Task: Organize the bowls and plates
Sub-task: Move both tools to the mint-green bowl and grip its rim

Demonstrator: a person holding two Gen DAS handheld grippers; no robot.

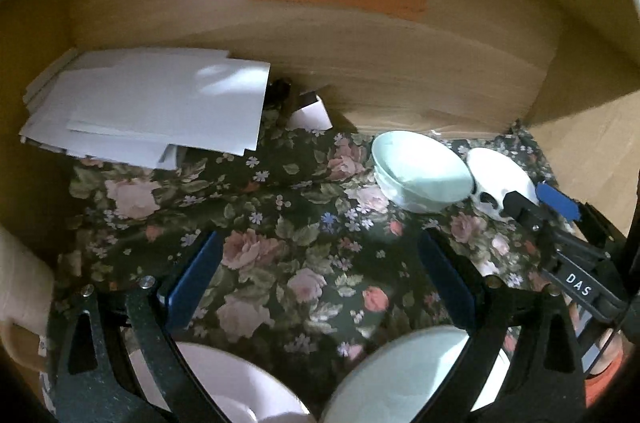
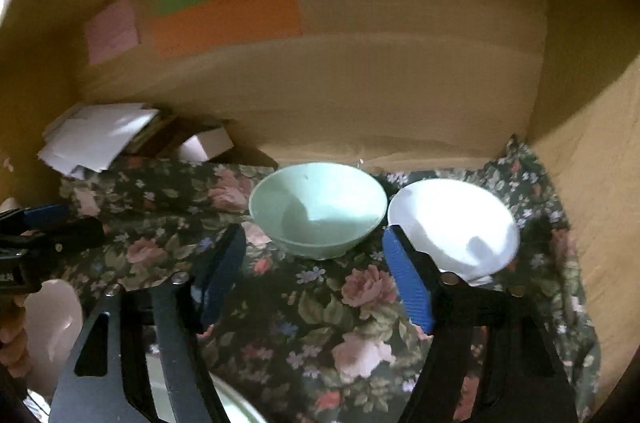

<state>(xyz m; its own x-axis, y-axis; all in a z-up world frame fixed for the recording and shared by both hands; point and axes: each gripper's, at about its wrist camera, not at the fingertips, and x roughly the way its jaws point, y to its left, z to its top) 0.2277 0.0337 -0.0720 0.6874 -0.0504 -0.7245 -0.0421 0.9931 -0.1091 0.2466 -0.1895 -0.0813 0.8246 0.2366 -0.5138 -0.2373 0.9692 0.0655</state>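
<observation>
Right wrist view: right gripper [image 2: 312,263] wide open, empty, lined up near the green bowl [image 2: 318,209].
Green bowl touches the white bowl [image 2: 454,225] on the floral cloth [image 2: 320,323]; take the near rim, keep the right finger [image 2: 406,283] from clipping white. Left gripper [image 1: 320,275] also wide, empty.

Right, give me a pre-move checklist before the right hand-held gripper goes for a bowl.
1. Right hand-held gripper open and holding nothing: ok.
2. Green bowl upright on the floral cloth: ok.
3. White bowl upright: ok.
4. Gap between the two bowls for a finger: not ok, their rims look to be touching.
5. Left hand-held gripper out of the way: ok, open and at the left edge of the right wrist view.
6. Bowls empty: ok for the green one; cannot tell for the white one, glare.
</observation>
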